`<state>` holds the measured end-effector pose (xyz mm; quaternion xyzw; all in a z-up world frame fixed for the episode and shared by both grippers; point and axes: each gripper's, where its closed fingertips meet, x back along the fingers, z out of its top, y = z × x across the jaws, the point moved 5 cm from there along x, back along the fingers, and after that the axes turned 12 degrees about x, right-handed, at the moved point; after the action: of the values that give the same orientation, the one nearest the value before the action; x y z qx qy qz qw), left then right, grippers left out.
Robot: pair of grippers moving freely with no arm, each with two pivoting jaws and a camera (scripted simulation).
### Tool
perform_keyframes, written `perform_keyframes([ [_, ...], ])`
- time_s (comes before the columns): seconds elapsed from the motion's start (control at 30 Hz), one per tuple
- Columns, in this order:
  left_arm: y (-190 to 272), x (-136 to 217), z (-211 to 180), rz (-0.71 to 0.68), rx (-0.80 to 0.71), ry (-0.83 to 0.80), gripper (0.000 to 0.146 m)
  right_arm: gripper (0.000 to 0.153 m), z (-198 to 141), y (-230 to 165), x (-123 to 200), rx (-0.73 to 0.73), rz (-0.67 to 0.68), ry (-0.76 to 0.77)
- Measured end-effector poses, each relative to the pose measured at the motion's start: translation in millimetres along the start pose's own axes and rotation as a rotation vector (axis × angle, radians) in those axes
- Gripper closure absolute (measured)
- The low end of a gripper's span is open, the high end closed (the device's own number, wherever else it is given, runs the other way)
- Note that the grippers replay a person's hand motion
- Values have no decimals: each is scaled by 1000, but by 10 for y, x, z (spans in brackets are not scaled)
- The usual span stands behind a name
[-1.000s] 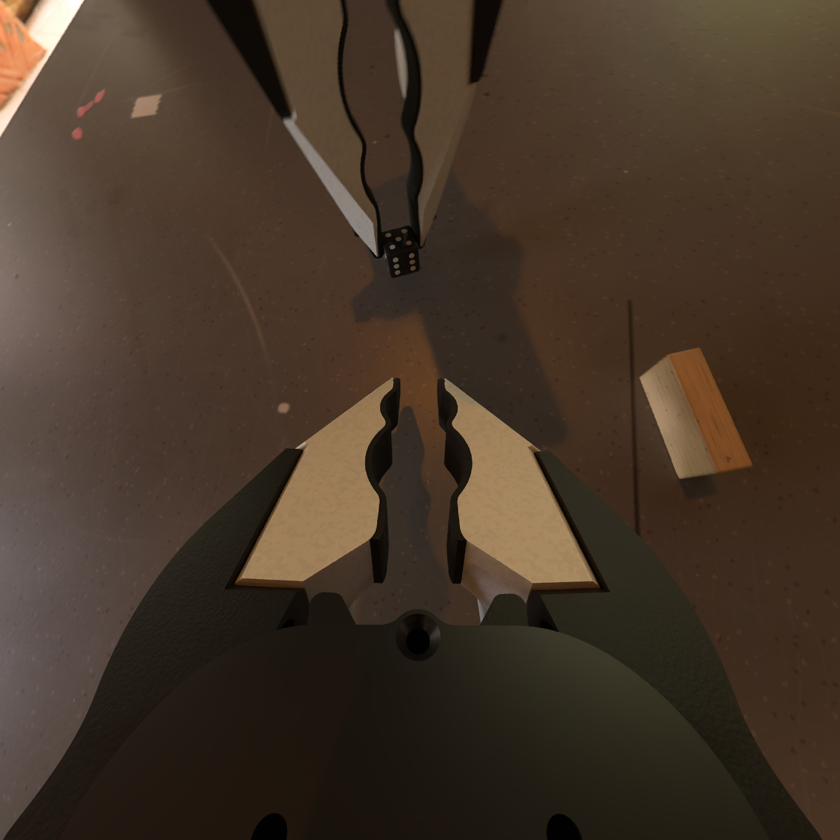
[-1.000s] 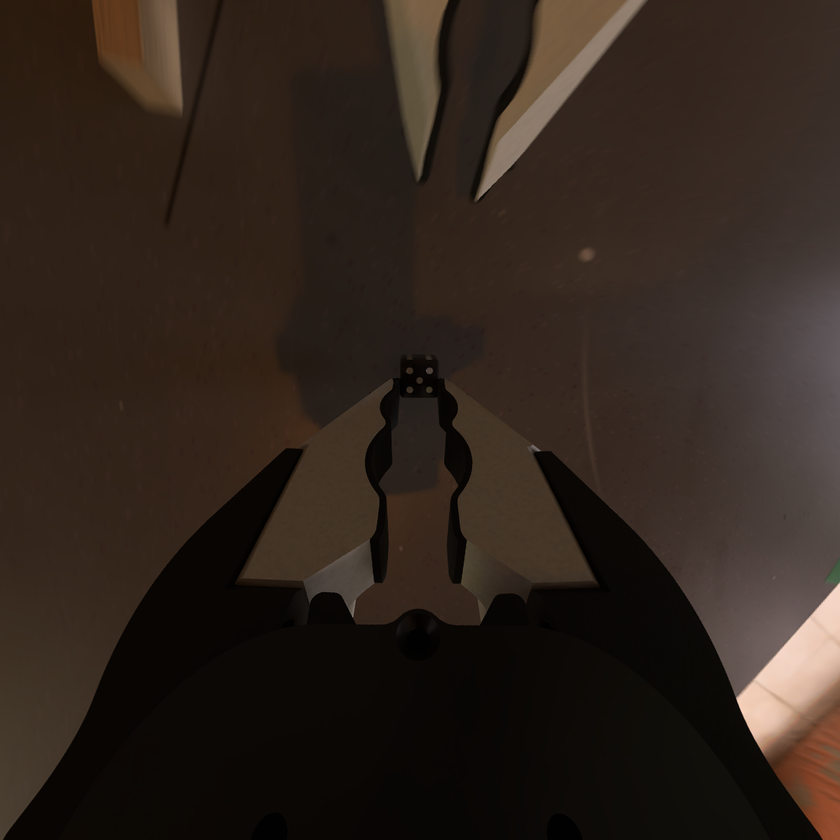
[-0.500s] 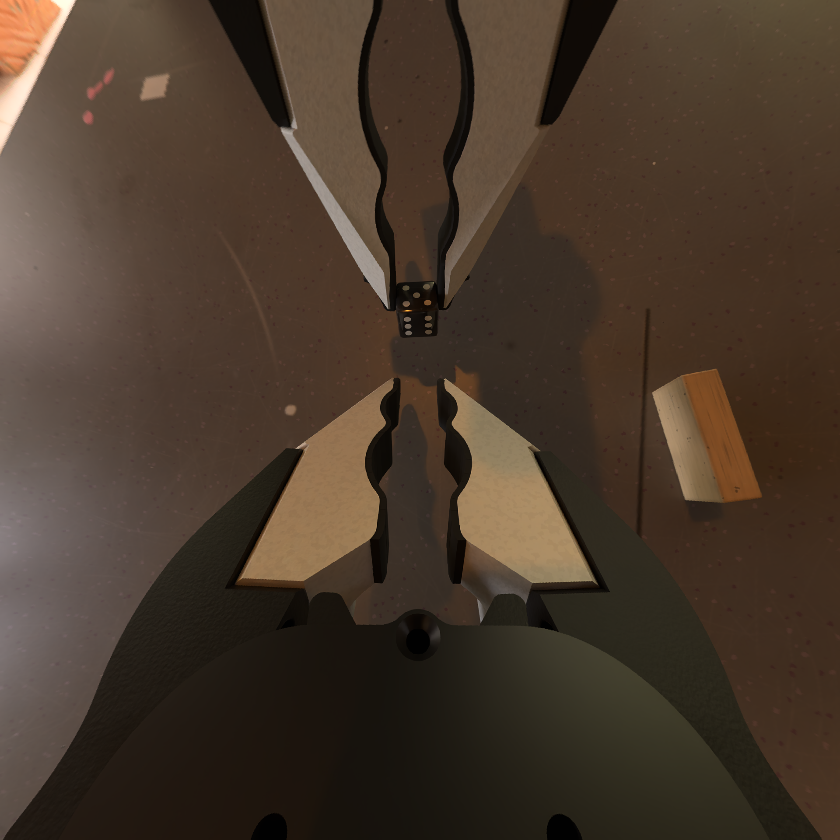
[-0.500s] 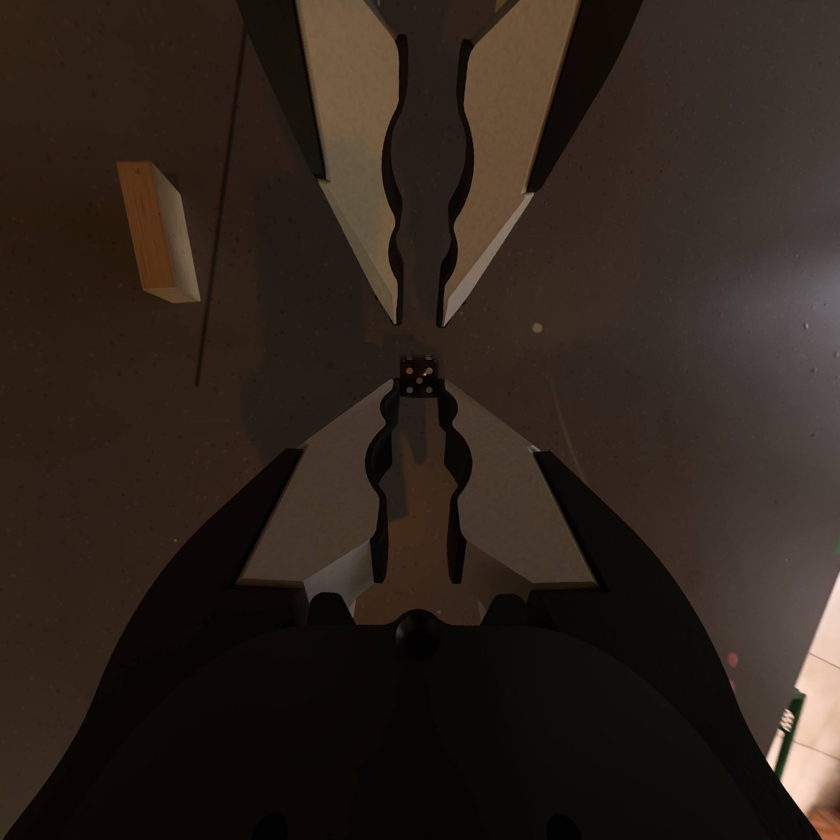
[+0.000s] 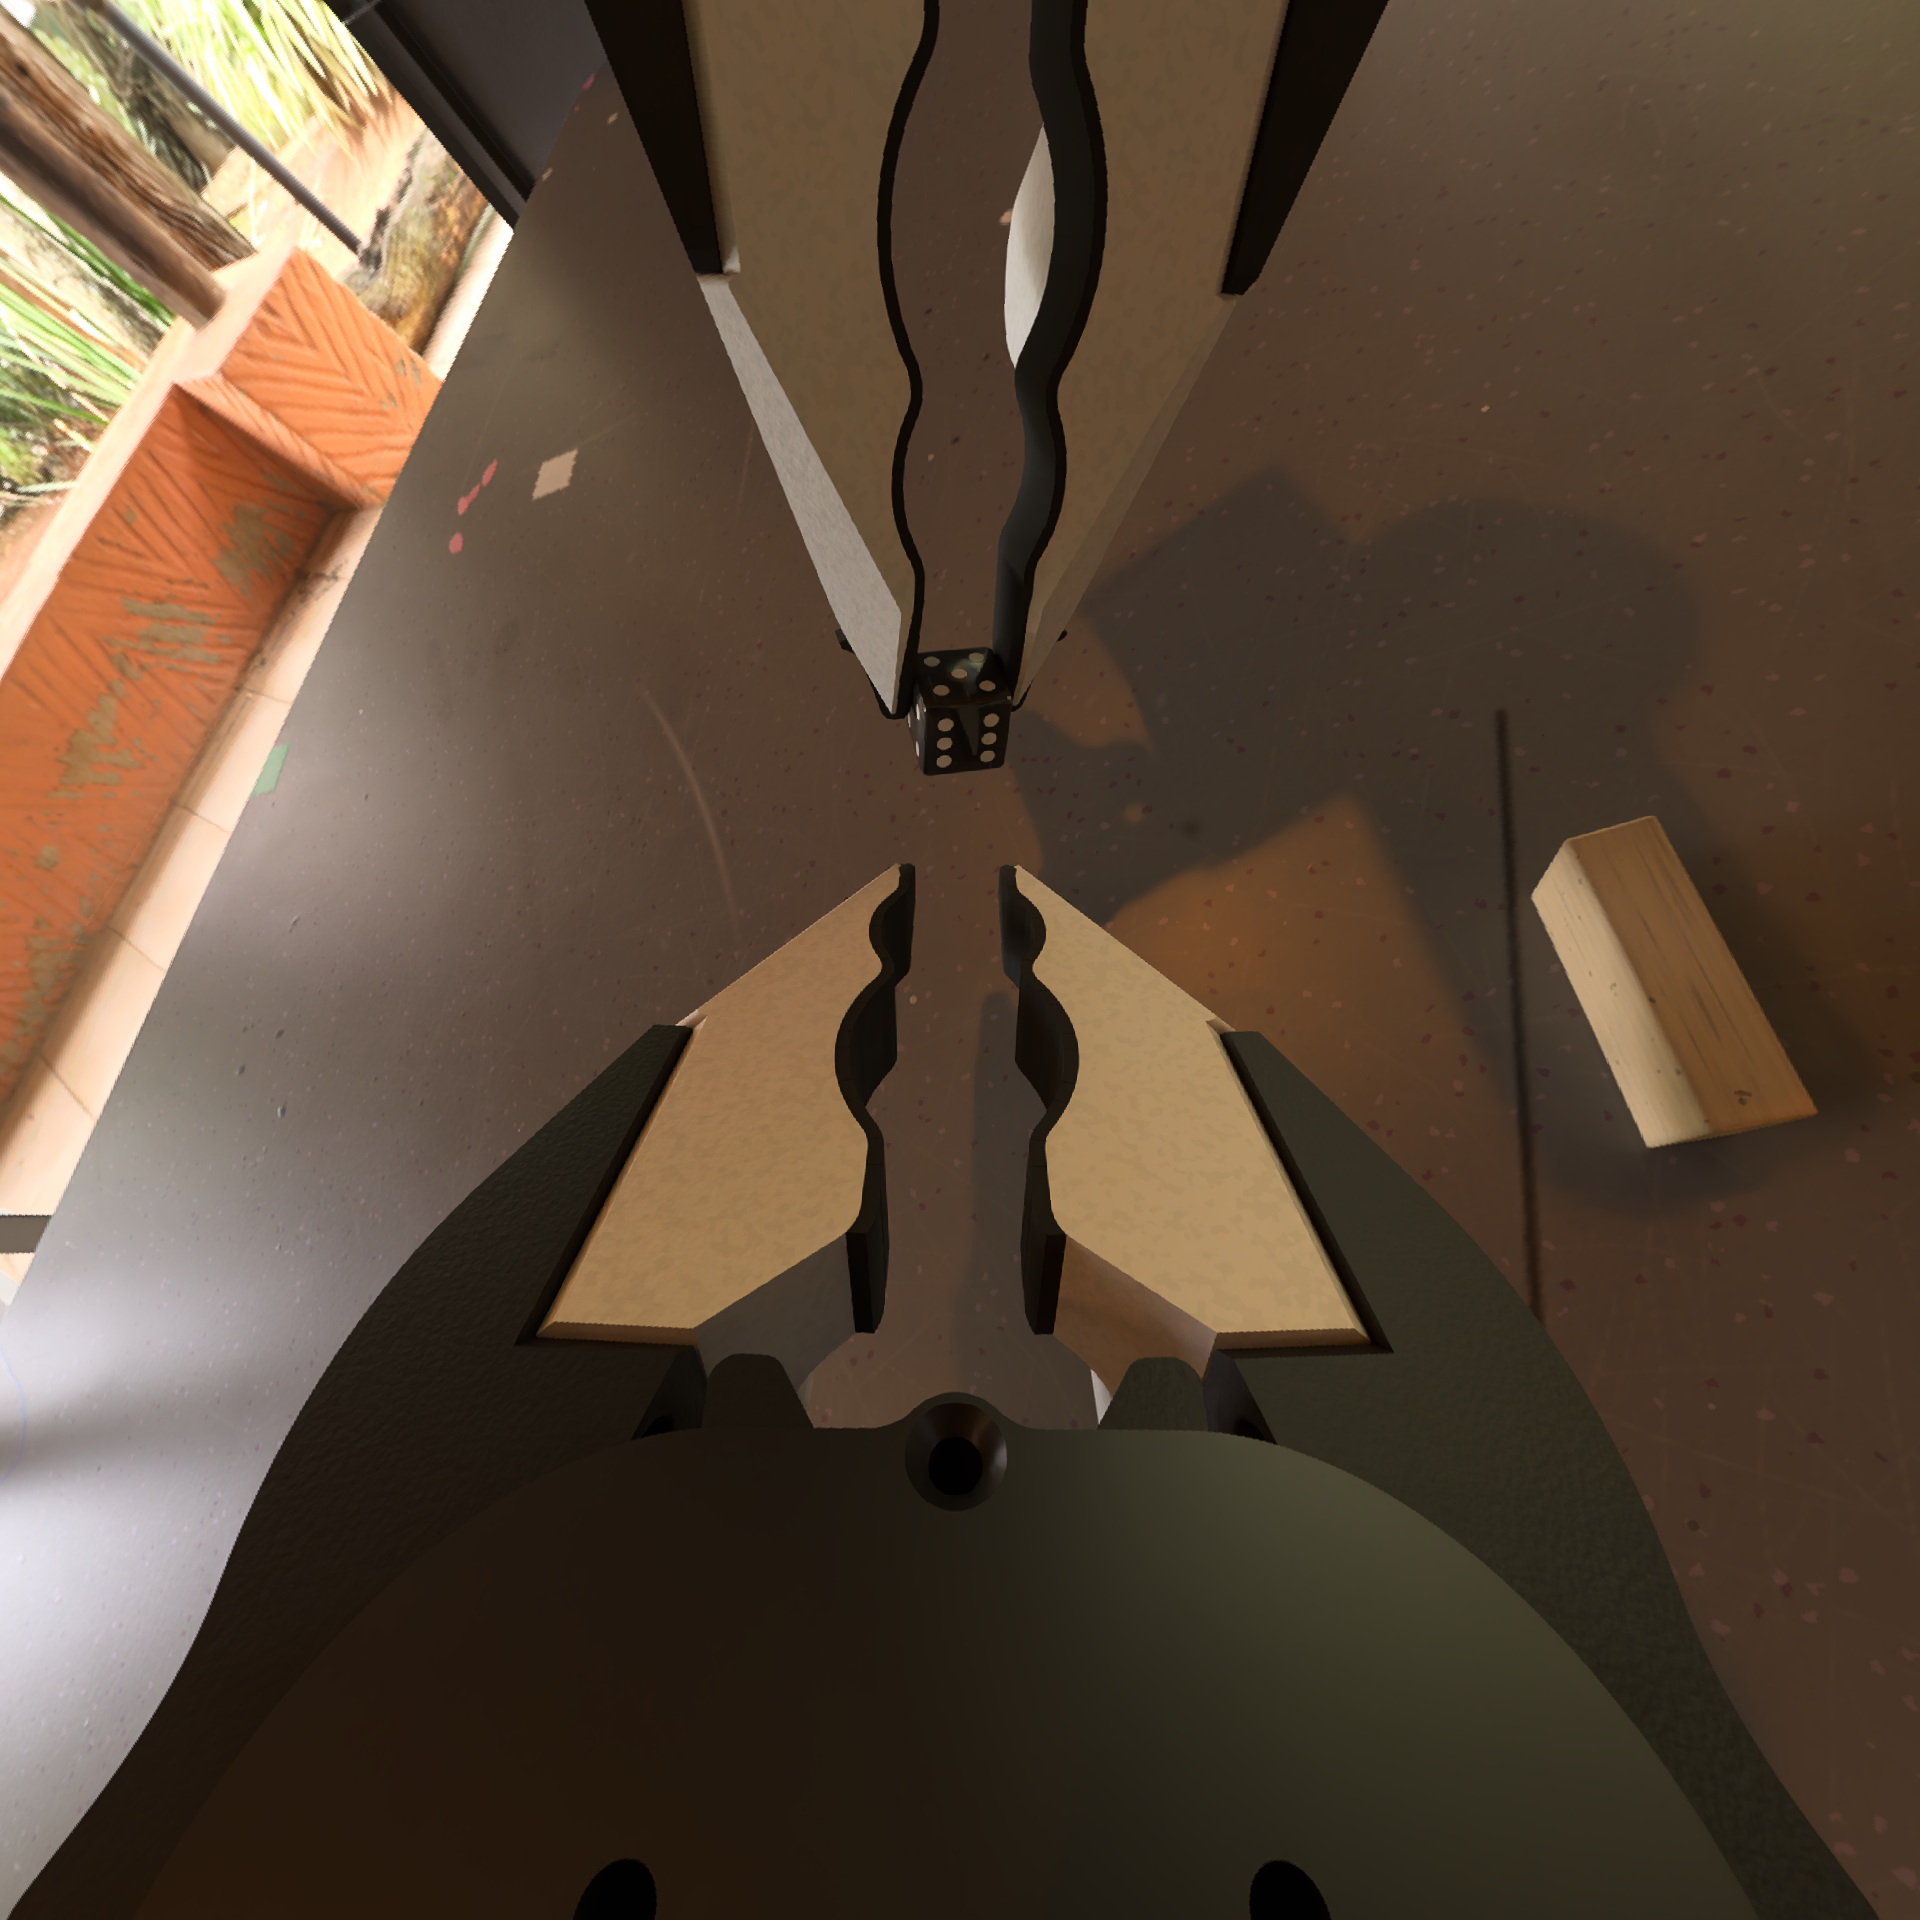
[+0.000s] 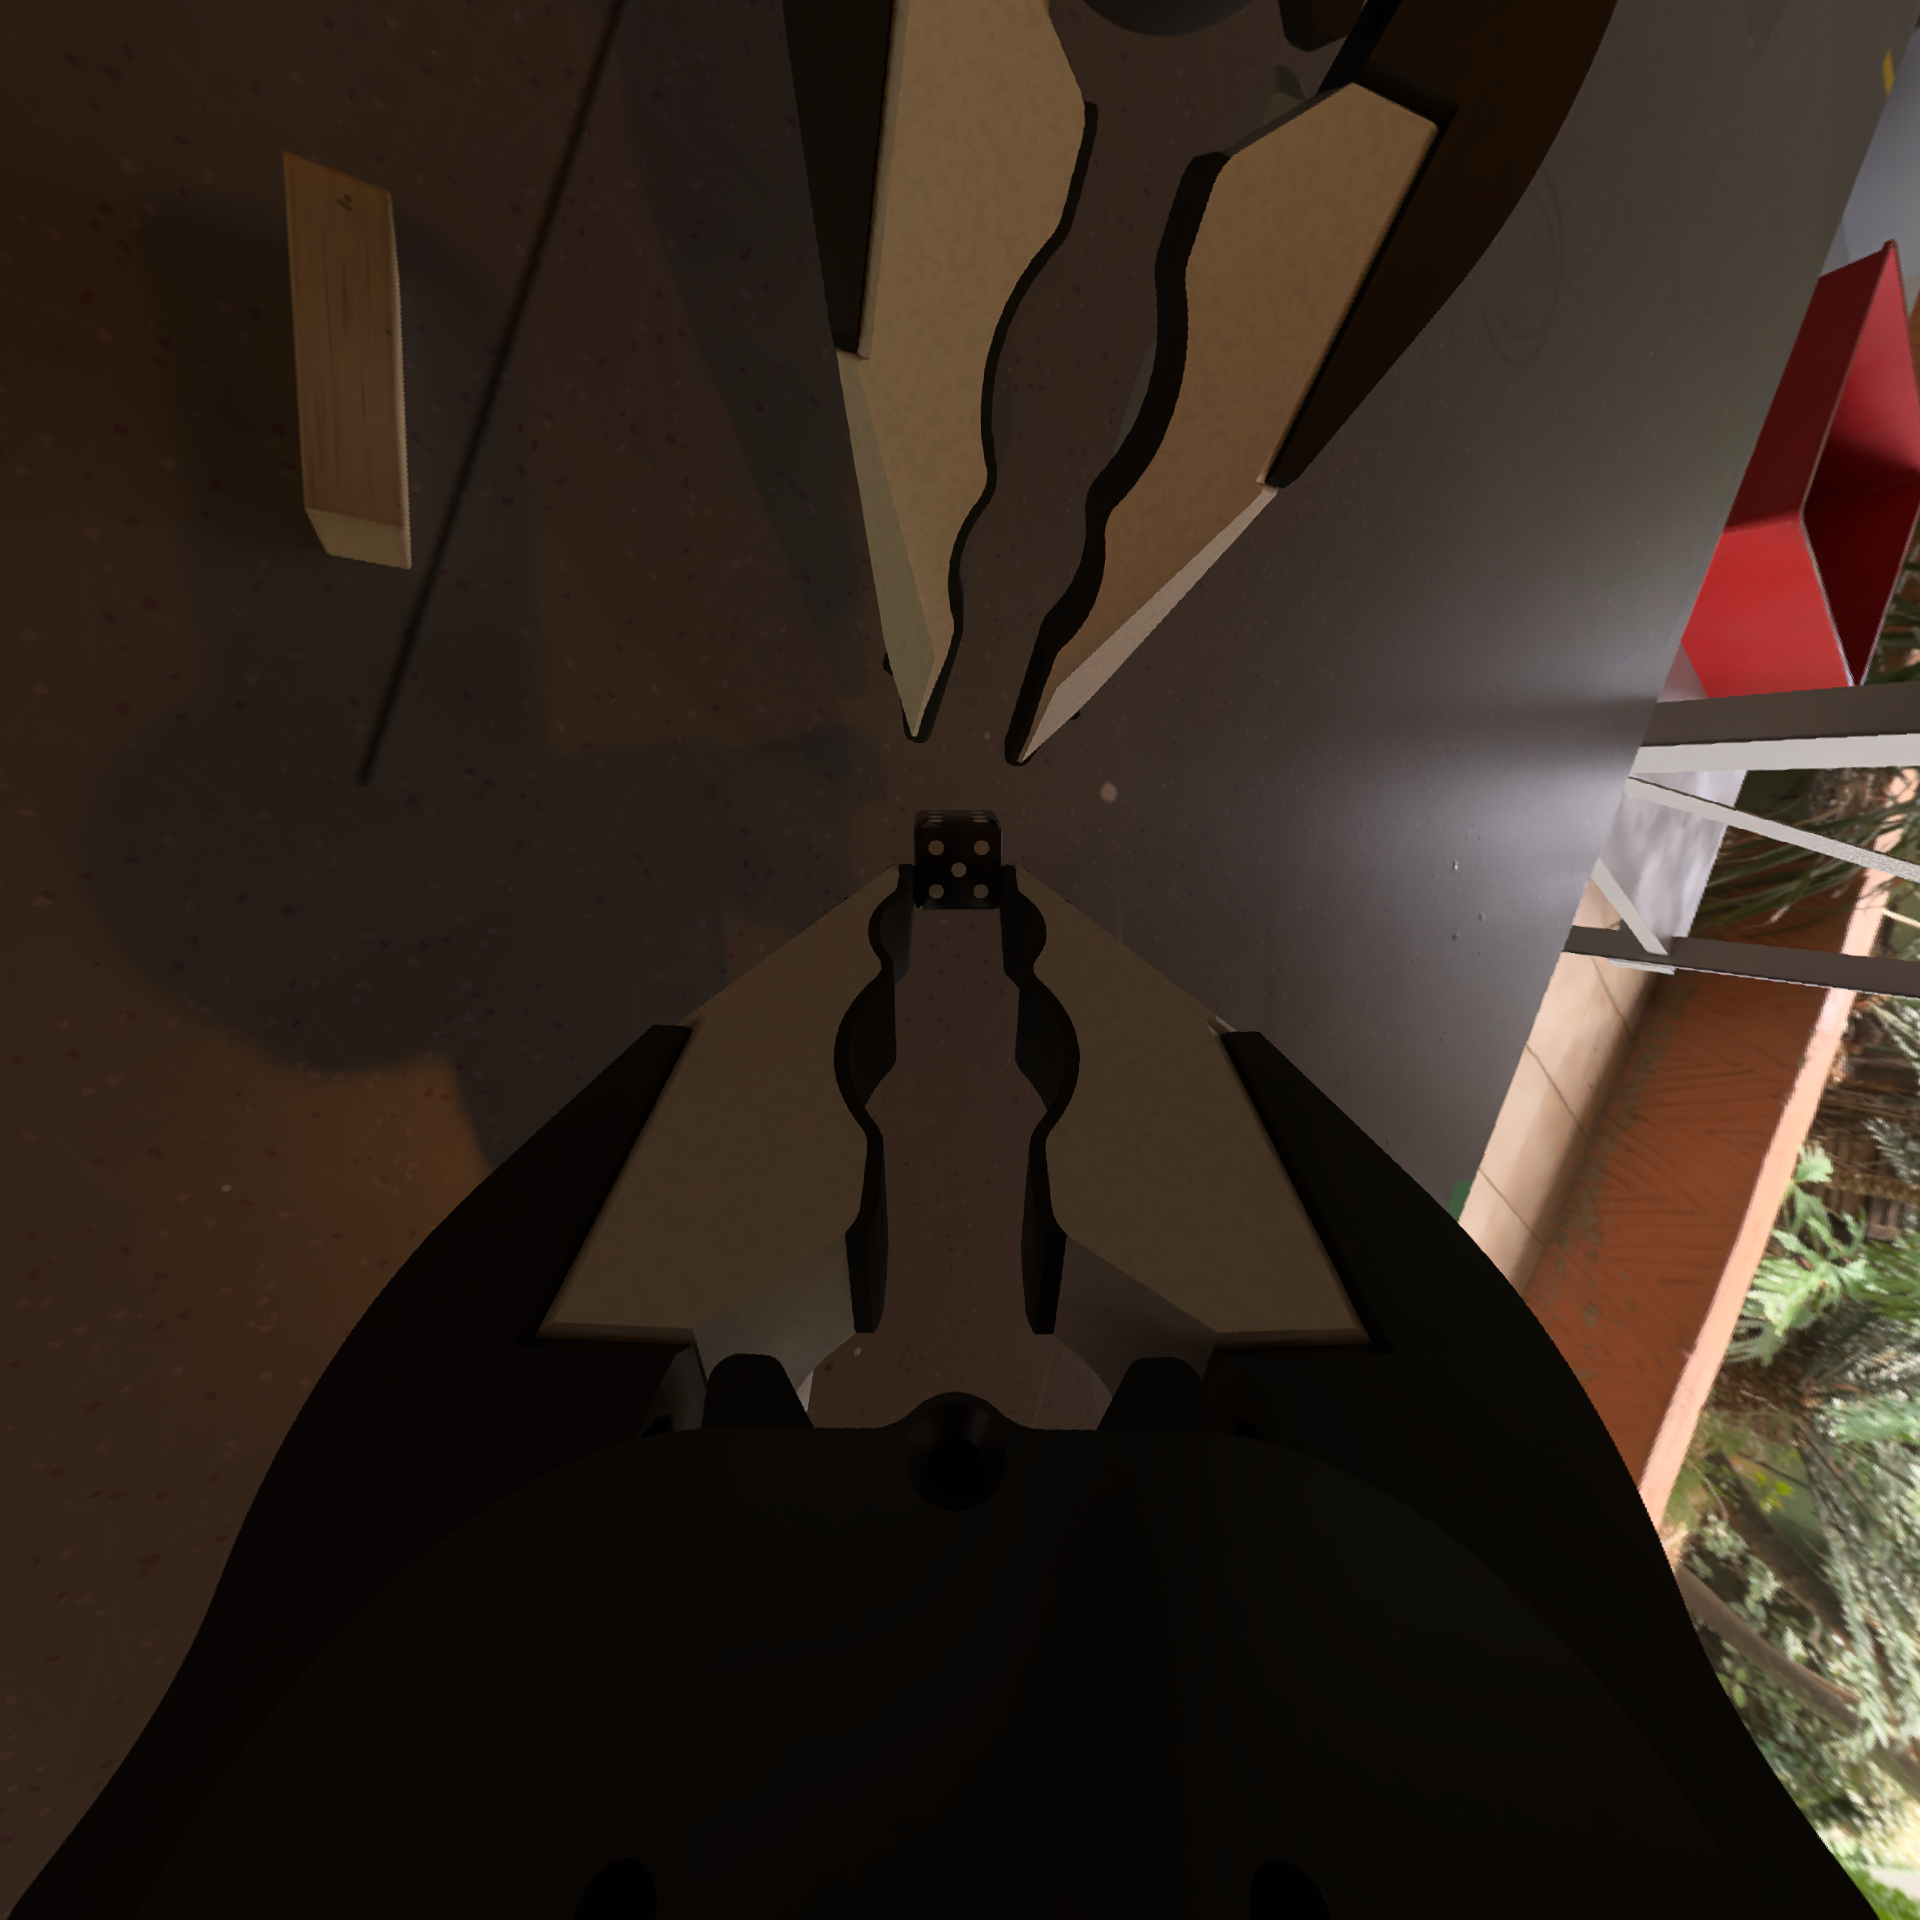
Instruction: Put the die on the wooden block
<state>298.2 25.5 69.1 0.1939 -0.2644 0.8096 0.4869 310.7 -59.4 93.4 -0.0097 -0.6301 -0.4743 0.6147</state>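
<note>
Black die (image 6: 957,861) sits pinched between right tool (image 6: 957,885) tips.

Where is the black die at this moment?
The die is pinched at the right gripper fingertips, above the dark table, facing the empty left gripper; the wooden block lies apart.

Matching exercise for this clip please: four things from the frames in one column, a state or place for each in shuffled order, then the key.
Things:
1. die
2. wooden block
3. left gripper
4. right gripper

States:
A. lying flat on the dark table, nothing on it
B. shut on a small black cube
C. pinched between two fingertips, above the tabletop
D. open, nothing between its fingers

Pairs: 1-C, 2-A, 3-D, 4-B
</note>
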Motion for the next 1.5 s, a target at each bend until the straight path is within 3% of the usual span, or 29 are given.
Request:
perform_keyframes([
  [0.23,42,-50,53,-78,82,0,130,136,-4,-44,70,29,40,-39],
  [0.47,40,-31,121,-117,131,5,130,137,-17,63,137,-82,208,-14],
  [0.87,35,-62,160,-140,198,26,130,136,13,134,164,-90,388,-116],
  [1.07,-37,-8,253,-135,304,178,130,136,39,352,279,-48,492,-193],
  [1.3,-189,188,543,-221,506,446,130,136,108,799,668,-48,654,-261],
  [1.5,-224,346,788,-190,487,497,130,136,207,999,893,-60,728,-295],
])
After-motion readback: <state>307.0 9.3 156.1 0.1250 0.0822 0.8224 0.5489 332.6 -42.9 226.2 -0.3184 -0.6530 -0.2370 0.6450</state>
